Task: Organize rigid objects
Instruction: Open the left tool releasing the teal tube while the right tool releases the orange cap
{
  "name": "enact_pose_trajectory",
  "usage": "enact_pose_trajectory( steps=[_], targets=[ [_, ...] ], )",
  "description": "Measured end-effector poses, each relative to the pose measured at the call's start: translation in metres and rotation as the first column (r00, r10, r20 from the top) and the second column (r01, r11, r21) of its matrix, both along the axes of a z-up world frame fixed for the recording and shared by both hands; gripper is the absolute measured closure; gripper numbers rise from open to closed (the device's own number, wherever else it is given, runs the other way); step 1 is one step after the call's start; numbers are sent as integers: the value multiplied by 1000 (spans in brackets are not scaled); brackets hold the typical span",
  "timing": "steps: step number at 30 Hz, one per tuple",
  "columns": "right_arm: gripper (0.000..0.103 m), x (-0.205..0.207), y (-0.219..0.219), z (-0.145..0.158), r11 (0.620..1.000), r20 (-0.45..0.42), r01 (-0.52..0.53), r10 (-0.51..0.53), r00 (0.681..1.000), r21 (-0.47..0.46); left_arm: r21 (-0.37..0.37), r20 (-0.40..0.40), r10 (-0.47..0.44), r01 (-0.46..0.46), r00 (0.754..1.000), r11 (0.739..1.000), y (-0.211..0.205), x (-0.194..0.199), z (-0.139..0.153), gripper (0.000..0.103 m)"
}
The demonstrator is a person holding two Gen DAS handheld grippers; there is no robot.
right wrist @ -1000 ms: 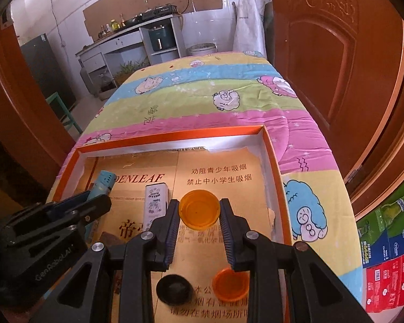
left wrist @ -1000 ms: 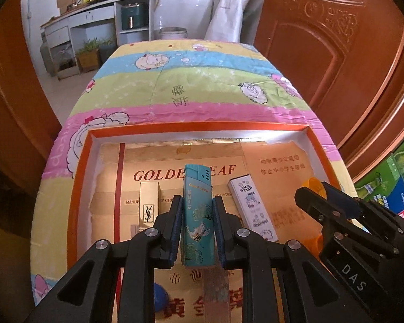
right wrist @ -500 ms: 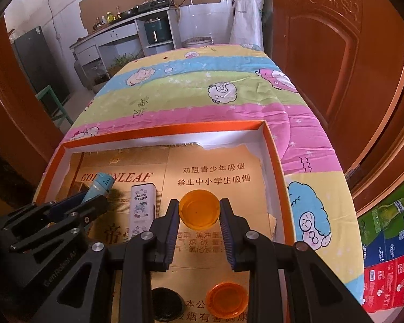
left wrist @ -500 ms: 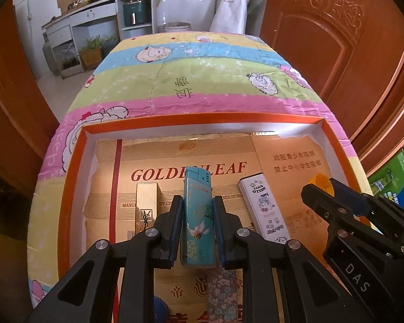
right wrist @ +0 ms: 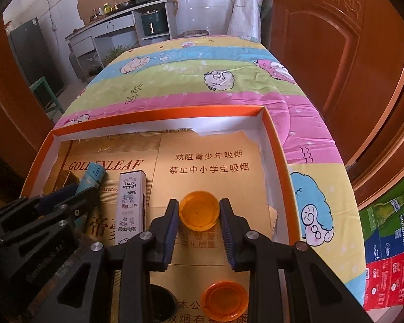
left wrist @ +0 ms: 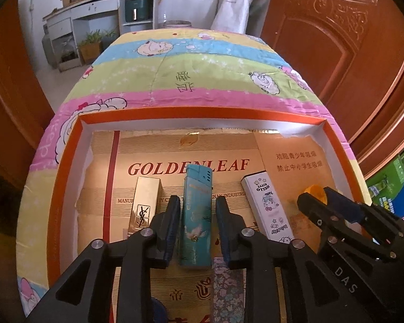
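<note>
probably light, stiff and a bit slick, the teal lighter (left wrist: 196, 215) is best pinched across its long flat sides. it is slim with a bird print, lying at lower centre inside the orange-rimmed box (left wrist: 202, 113). the left gripper (left wrist: 198, 210) has just been opening; its pads flank it with visible gaps. the right gripper (right wrist: 199, 215) clamps an amber cap (right wrist: 199, 212).

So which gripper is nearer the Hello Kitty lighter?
Left. The left gripper straddles the teal lighter right beside the Hello Kitty lighter; the right gripper sits farther off, around the yellow cap.
</note>
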State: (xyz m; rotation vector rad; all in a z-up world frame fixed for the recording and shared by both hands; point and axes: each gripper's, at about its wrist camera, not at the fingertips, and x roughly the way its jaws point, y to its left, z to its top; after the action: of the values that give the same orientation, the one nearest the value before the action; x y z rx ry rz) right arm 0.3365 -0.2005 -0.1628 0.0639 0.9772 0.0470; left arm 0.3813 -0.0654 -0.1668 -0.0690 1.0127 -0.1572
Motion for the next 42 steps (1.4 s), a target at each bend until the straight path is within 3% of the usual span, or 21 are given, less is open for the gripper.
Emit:
enact_pose_trajectory(
  steps=[5,9,27,42],
  targets=[
    [71,-2,0,1,1000,7,3,-3,1000,1,-1,11,14,-14,1000,1000,3,-1,2,72],
    [64,-3,0,3,1000,17,5,-5,1000,-2,6,29,17,-17,999,1000,3,-3,7,72],
    [64,-32,2,36,1000,91,17,-17,996,1,-21,56,40,-39,998,999,14,-28,36,72],
    [64,-79,10,66,1000,127,0,0,992,0,-19,99,69,-68,993,998,38,-82,70,72]
  ],
)
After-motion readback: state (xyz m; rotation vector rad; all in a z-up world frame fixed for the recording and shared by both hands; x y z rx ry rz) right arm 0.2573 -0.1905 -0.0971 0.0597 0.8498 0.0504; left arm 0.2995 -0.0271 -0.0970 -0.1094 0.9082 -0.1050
